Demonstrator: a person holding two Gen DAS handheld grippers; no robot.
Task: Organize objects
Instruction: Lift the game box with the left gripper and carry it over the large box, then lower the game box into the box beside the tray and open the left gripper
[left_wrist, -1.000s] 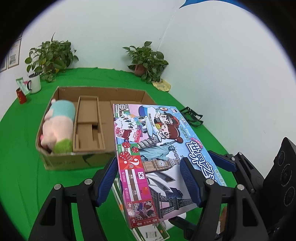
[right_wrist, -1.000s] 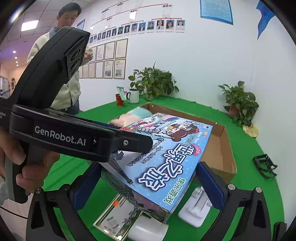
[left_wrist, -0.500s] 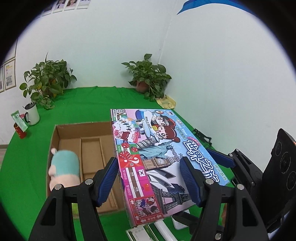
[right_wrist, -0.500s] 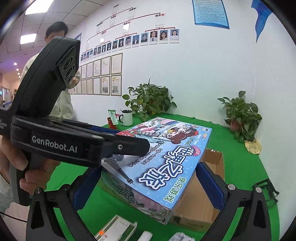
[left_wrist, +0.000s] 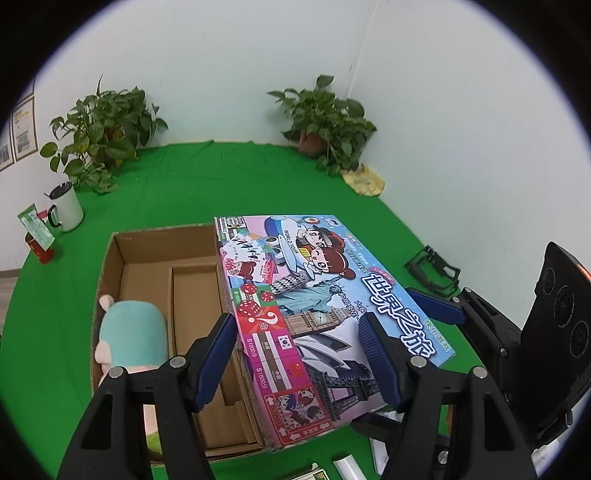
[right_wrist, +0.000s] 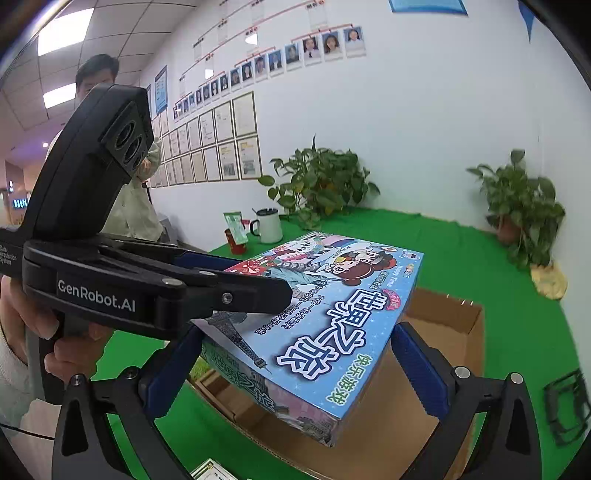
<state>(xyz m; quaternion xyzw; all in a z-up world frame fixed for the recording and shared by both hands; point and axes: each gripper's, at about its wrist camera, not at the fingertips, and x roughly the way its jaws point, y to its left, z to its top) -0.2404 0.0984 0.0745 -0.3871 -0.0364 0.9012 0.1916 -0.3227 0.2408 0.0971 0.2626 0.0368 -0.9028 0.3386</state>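
Seen from the left wrist, the game box is clamped across one end by the left gripper, held over the cardboard carton; from the right wrist, the right gripper is clamped on another edge, sharing the load for level lowering.

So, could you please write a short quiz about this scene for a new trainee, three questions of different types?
1. True or false: both the left gripper and the right gripper hold the board game box.
2. Multiple choice: What lies in the left compartment of the cardboard box? A) a mug B) a plush toy C) a potted plant
3. Fill in: the game box is held ____ the cardboard box, not resting in it.

Key: 1 true; 2 B; 3 above
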